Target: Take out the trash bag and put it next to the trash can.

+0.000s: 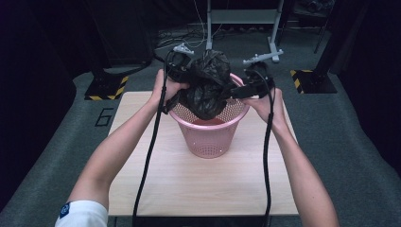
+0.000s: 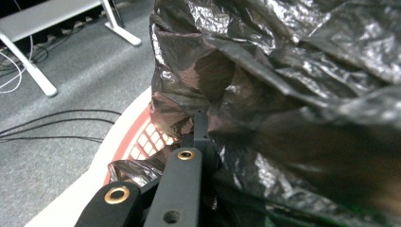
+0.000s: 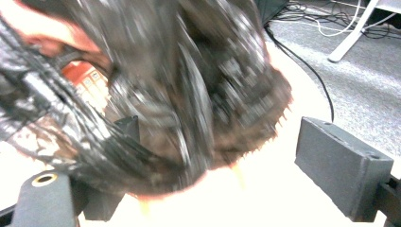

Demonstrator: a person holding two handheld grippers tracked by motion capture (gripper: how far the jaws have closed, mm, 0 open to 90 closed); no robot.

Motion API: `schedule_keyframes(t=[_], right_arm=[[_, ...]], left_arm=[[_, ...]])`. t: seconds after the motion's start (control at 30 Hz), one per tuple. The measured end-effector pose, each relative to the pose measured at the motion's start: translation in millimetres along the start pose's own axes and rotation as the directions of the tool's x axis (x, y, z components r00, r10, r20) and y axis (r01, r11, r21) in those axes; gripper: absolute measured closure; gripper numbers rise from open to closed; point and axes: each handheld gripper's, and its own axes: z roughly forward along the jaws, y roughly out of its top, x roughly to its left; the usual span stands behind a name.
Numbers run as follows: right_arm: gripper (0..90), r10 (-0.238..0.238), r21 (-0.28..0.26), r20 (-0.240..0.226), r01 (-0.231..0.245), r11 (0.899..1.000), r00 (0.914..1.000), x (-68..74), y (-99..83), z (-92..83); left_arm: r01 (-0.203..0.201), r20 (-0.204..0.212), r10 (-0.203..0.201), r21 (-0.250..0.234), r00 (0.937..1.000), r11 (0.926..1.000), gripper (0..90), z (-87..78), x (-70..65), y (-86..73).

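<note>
A person at a light wooden table [image 1: 203, 184] is working a crumpled black plastic bin bag [image 1: 206, 82] over the mouth of a pink perforated wastebasket [image 1: 210, 137], w/ a handheld gripper in each hand. The bag is bunching up above the basket's rim, its lower part dipping inside, and the basket is standing upright near the table's far edge. The left gripper [image 1: 177, 66] is sitting at the bag's left side; in the left gripper view its black jaws are pinching together on a fold of the bag [image 2: 283, 94], just above the basket's lattice wall [image 2: 144, 142]. The right gripper [image 1: 250, 87] is sitting at the rim's right side. In the right gripper view, which is blurred, its jaws are standing wide apart, the bag [image 3: 189, 85] hanging between them w/o either pad pressing on it. Cables are trailing from both grippers back along the person's forearms. Grey carpet & metal stand legs [image 1: 241, 28] are lying beyond the table.
</note>
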Motion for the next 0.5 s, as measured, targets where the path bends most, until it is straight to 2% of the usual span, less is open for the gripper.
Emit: schedule_keyframes(t=[0.07, 0.17, 0.3, 0.43, 0.5], right_arm=[[13.6, 0.008, -0.009, 0.007, -0.008, 1.0, 0.9999, -3.5, -4.7, -4.0], [12.2, 0.047, -0.042, 0.004, -0.047, 0.998, 0.9989, -17.1, -25.4, -18.4], [12.1, 0.066, -0.061, 0.0, -0.066, 0.996, 0.9978, -23.6, -38.7, -28.1], [12.1, 0.063, -0.047, 0.009, -0.063, 0.997, 0.998, -25.0, -45.5, -29.4], [12.1, 0.067, -0.038, 0.036, -0.066, 0.997, 0.9971, -28.4, -56.6, -28.6]], left_arm=[[0.005, 0.0, -0.005, -0.008, 1.0, 1.0, 84.9, -3.0, 0.9, 1.2], [0.009, -0.013, -0.01, -0.027, 0.9999, 0.9996, 85.0, -13.0, 5.0, 5.2], [0.018, -0.03, -0.019, -0.029, 0.9994, 0.9994, 85.0, -16.4, 8.6, 7.4], [0.035, -0.039, -0.036, -0.038, 0.9986, 0.9987, 85.0, -19.4, 13.0, 8.6], [0.041, -0.038, -0.043, -0.051, 0.9984, 0.9979, 85.0, -22.9, 14.0, 9.2]])
